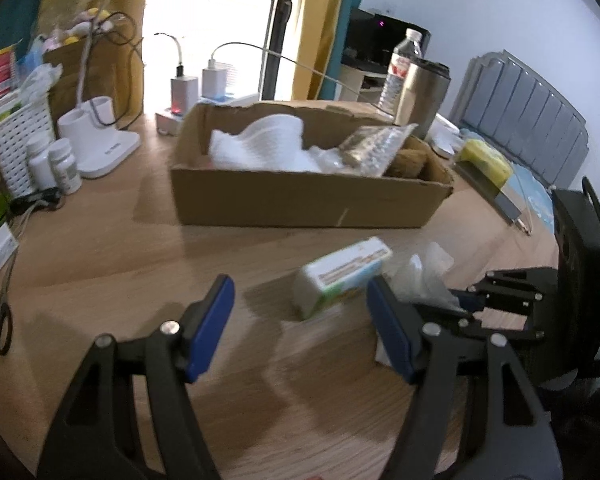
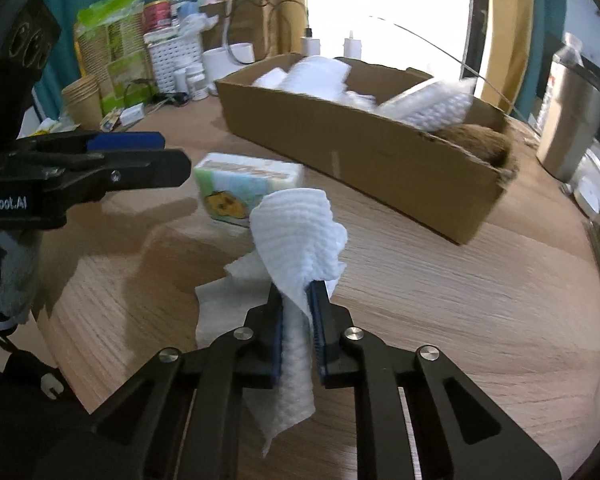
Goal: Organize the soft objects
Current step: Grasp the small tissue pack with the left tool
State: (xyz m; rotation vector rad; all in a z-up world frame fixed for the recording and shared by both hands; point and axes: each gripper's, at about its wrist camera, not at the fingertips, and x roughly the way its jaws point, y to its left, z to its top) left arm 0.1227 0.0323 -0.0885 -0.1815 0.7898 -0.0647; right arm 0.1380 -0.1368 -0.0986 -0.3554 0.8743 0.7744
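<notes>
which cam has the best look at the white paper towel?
Right wrist: the white paper towel sits centre frame, pinched by the right gripper, texture sharp. Left wrist shows only a blurred white bit at the right gripper's tips, behind the left gripper's own finger.

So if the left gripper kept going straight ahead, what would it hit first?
Probably the tissue pack lying on the table just ahead of the open left gripper; the cardboard box sits farther behind it.

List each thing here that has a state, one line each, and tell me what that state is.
left gripper: jaws open, empty
right gripper: jaws shut on the white paper towel
white paper towel: crumpled, pinched, partly lifted
tissue pack: lying on the table, not gripped
cardboard box: open-topped, partly filled
water bottle: upright, capped
</notes>
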